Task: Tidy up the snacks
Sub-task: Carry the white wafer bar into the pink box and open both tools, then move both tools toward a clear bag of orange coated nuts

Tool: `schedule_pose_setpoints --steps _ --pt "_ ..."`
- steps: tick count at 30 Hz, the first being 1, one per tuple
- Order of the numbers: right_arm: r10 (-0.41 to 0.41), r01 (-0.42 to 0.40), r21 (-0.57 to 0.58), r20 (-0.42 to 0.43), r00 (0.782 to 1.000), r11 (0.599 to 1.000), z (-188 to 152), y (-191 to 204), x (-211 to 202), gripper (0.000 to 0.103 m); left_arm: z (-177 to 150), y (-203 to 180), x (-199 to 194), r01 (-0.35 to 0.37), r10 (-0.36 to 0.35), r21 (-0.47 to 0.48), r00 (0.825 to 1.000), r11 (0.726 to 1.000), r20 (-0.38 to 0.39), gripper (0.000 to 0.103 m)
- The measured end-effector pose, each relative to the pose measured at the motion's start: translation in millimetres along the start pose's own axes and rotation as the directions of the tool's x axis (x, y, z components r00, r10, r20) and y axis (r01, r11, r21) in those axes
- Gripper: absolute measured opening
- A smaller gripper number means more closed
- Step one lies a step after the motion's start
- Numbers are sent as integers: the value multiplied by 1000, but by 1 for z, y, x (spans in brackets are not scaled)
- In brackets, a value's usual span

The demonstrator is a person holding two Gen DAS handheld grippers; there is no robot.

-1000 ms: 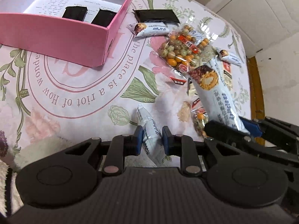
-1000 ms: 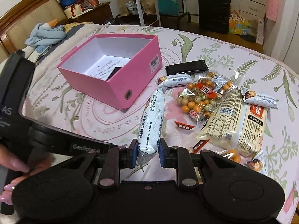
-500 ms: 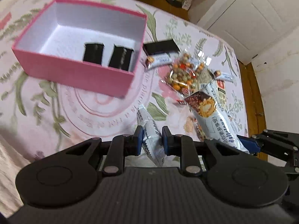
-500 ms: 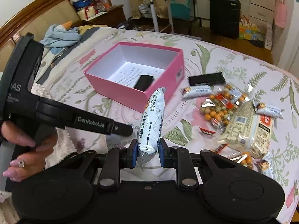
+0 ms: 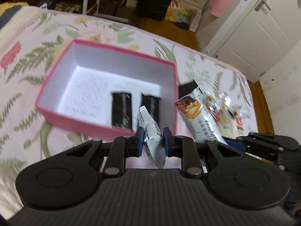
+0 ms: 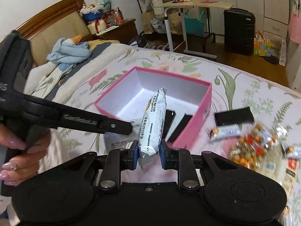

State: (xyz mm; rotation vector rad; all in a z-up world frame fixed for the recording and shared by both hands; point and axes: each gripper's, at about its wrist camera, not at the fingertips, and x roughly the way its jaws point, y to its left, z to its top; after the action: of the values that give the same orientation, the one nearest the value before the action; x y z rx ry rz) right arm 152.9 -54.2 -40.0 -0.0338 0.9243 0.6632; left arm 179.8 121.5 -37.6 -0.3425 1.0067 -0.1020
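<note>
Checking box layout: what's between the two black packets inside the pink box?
Nothing: in the left wrist view, bare white floor shows between the two black packets in the pink cardboard box.

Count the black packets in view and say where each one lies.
3. Two black packets lie side by side on the pink box floor, one left of the other. A third lies on the bedspread just outside the box. More may be hidden.

One pink box [image 5: 79,124] sits on the bed, two black packets [image 5: 121,111] inside it, a third black packet [image 6: 233,115] outside. Two silver snack bars [image 5: 152,137] are held up, one per gripper.
</note>
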Motion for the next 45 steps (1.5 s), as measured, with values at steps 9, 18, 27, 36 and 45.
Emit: schedule_pose_setpoints --steps 9,18,27,36,45 --pt "-3 13 123 -87 996 992 25 -24 92 26 45 46 77 -64 64 -4 997 998 -48 21" --pt "-138 146 47 -141 980 988 31 -13 156 26 49 68 129 -92 93 9 995 996 -39 21" --pt "-276 259 -128 -136 952 957 29 10 182 29 46 70 145 -91 92 14 994 996 -62 24" --pt "-141 142 11 -60 988 990 25 -1 126 49 42 64 113 -24 24 25 1000 999 -20 50" --pt "-66 67 245 -15 998 967 2 -49 -5 59 26 29 45 18 -8 194 999 981 -53 66"
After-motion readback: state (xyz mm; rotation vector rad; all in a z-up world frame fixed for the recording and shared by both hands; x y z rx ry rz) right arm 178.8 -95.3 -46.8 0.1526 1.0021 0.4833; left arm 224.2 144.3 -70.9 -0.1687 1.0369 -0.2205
